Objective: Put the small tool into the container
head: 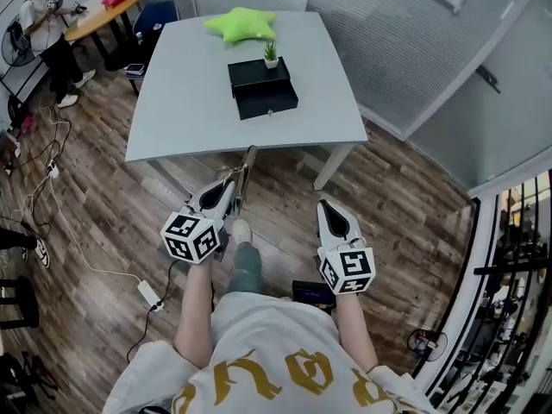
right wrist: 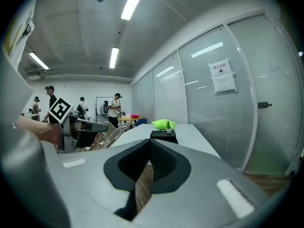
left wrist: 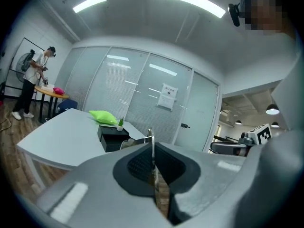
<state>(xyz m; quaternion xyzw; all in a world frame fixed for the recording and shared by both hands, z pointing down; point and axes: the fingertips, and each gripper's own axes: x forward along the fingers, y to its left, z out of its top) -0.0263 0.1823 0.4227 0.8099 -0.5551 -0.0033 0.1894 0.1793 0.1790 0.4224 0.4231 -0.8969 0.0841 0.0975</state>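
Note:
A black container with its drawer pulled open stands at the far middle of the grey table; it also shows as the black container and the black container. My left gripper is shut on a thin metal tool that juts toward the table's near edge. Edge-on, the tool sticks out between the left gripper's jaws. My right gripper is shut and empty, level with the left, short of the table. The right gripper sees the tool at its left.
A green star cushion lies at the table's far end, and a small potted plant stands on the container. A person stands by a wooden table far left. A power strip and cables lie on the floor at left; glass partitions at right.

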